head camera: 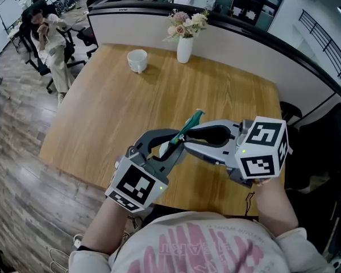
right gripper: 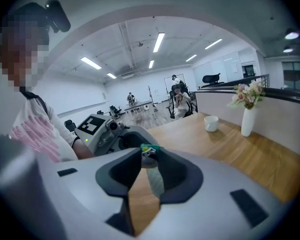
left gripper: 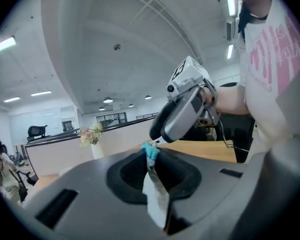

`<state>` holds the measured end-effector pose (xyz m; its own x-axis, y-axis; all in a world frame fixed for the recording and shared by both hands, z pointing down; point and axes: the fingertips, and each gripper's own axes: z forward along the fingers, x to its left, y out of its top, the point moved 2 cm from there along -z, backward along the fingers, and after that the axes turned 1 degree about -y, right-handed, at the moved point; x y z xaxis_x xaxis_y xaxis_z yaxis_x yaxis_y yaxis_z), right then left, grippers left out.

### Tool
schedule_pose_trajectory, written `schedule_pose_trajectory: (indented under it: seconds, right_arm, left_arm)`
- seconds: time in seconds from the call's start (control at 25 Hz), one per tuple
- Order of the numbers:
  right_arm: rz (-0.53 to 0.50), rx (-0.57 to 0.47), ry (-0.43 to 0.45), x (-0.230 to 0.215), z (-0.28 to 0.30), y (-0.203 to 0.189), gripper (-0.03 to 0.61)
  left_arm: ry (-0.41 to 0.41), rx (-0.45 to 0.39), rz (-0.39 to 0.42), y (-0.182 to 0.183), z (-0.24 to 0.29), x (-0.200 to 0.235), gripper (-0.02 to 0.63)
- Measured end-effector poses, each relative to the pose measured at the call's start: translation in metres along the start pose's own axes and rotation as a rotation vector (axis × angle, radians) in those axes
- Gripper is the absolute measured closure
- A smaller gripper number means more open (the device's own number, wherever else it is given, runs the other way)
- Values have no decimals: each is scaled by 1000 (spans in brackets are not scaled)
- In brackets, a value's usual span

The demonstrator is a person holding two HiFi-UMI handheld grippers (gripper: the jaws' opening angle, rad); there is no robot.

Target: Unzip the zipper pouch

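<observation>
Open-plan office floor surrounded a wooden desk (head camera: pixel 102 112), which carried a white cup (head camera: pixel 137 60) and, just beside it, a white vase (head camera: pixel 184 49) of flowers (head camera: pixel 186 23), both by the far edge. Over the near edge, well apart from both, the two grippers met tip to tip in the air. The left gripper (left gripper: pixel 152 164) was clamped on the zipper pouch (left gripper: pixel 156 196), which stood edge-on between its jaws with its teal end (head camera: pixel 192 121) poking up past the tips. The right gripper (right gripper: pixel 149 154) came in from the opposite side, and its jaws had drawn in until the tips pinched the small metal zipper pull (right gripper: pixel 148 150) at that teal end, the rest of the gap between them showing only desk wood below.
</observation>
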<state>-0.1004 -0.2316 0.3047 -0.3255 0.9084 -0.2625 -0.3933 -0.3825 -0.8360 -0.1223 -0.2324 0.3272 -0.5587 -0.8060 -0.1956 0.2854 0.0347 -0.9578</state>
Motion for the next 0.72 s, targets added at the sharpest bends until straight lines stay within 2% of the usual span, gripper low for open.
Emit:
schedule_pose_trajectory:
  seconds: [0.2, 0.24, 0.28, 0.56, 0.72]
  right_arm:
    - [-25, -8, -30, 6, 0, 0, 493]
    - [-46, -2, -51, 6, 0, 0, 532]
    - [-61, 3, -66, 7, 0, 0, 538]
    - [-54, -34, -65, 17, -7, 5, 575]
    - [-37, -79, -90, 18, -8, 9, 578]
  left_arm:
    - [3, 21, 18, 2, -1, -6, 576]
    - [1, 19, 20, 3, -1, -7, 577]
    - [-2, 12, 15, 5, -3, -8, 577]
    - [-19, -49, -65, 14, -12, -11, 577]
    - [13, -64, -112, 17, -13, -8, 577]
